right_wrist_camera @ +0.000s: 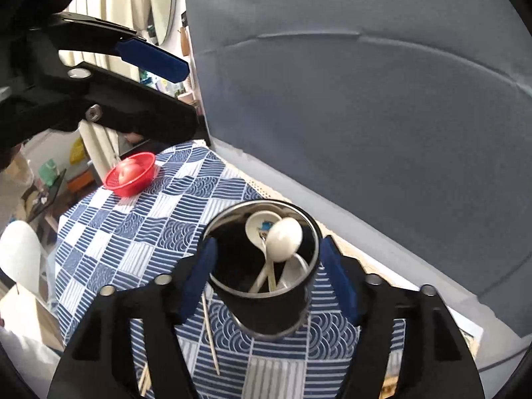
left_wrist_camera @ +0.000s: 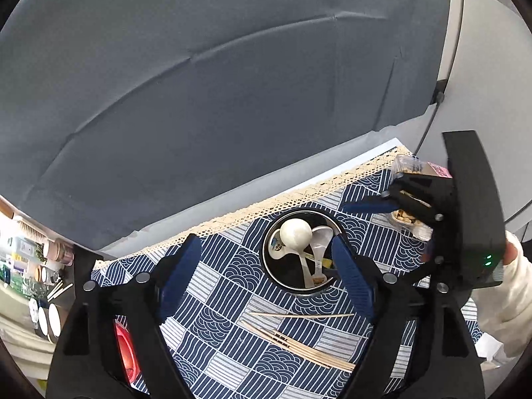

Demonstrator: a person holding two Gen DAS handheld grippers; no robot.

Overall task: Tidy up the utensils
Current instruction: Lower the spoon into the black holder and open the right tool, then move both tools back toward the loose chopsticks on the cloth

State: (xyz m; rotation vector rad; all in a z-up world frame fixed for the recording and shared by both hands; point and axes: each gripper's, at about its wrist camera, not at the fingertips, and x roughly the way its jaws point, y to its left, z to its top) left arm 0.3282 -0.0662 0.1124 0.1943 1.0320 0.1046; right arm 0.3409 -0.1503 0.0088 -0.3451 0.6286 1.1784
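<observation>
A black metal utensil cup [left_wrist_camera: 301,287] [right_wrist_camera: 266,312] stands on the blue patterned tablecloth [left_wrist_camera: 232,286] and holds three white ceramic spoons [left_wrist_camera: 296,234] [right_wrist_camera: 284,237]. Several wooden chopsticks [left_wrist_camera: 299,349] lie loose on the cloth in front of the cup; one chopstick [right_wrist_camera: 210,335] shows in the right wrist view. My left gripper [left_wrist_camera: 266,266] is open and empty above the cloth, just short of the cup. My right gripper [right_wrist_camera: 266,272] is open, its blue pads on either side of the cup, not touching it.
A red bowl [right_wrist_camera: 131,174] with a pinkish fruit sits at the far left corner of the table. A clear plastic box of snacks [left_wrist_camera: 407,193] lies at the right back edge. A grey backdrop [left_wrist_camera: 199,99] rises behind the table. Shelves with cups stand off to the left.
</observation>
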